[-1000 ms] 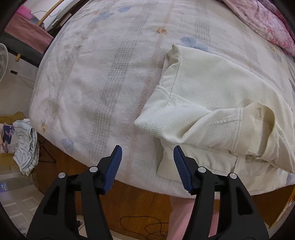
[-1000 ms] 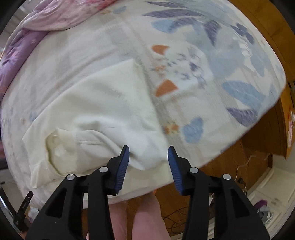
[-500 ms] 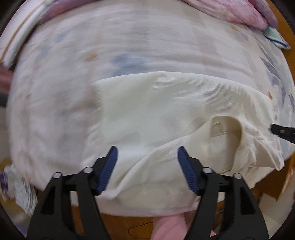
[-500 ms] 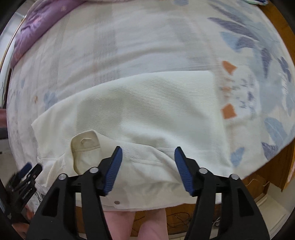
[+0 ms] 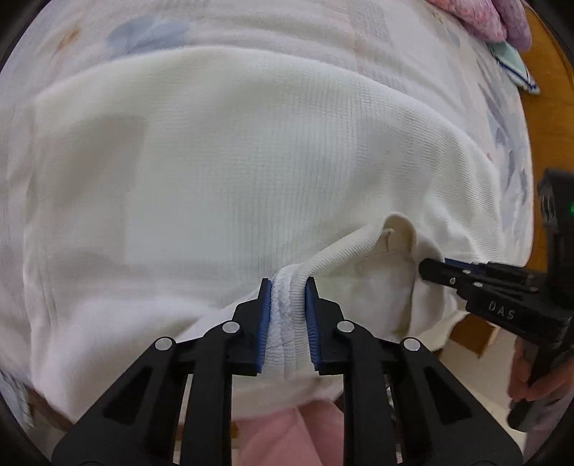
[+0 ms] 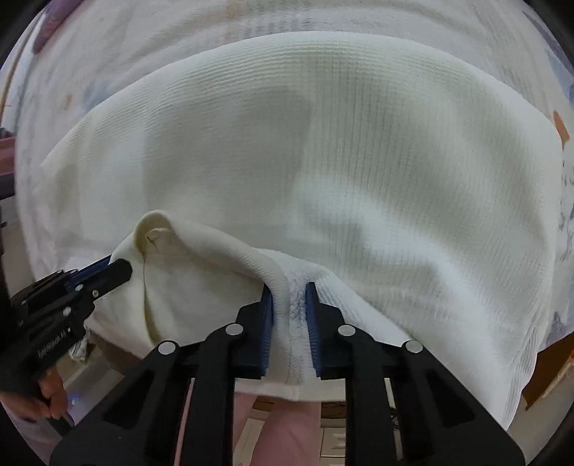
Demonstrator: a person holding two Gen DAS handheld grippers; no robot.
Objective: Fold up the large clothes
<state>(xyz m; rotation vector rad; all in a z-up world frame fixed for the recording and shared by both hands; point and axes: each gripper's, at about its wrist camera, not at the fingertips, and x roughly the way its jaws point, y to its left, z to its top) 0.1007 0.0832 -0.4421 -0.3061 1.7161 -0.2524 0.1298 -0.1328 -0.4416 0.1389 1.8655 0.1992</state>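
A cream waffle-knit garment [image 5: 233, 172] lies spread on the bed, its collar [image 5: 398, 229] standing up at the near edge. My left gripper [image 5: 288, 286] points steeply down. Its jaws are closing, and the blue pads pinch a bunched ribbed fold of that edge. In the right wrist view the same garment [image 6: 358, 161] fills the frame. My right gripper [image 6: 288, 290] is closing too, with a fold of the near edge squeezed between its pads, just right of the collar [image 6: 154, 229]. Each gripper shows in the other's view, one either side of the collar: right gripper [image 5: 430, 269], left gripper [image 6: 120, 269].
A pale floral bed cover [image 5: 251, 28] lies under the garment. A pink quilt [image 5: 484, 18] and a small folded cloth [image 5: 513, 64] sit at the far right by the wooden bed frame [image 5: 549, 107]. The person's pink trousers [image 5: 287, 430] stand against the bed's near edge.
Both grippers came down and forward from above the bed's edge onto the garment's near edge. Their jaws, wide apart before, have closed on folds of cloth.
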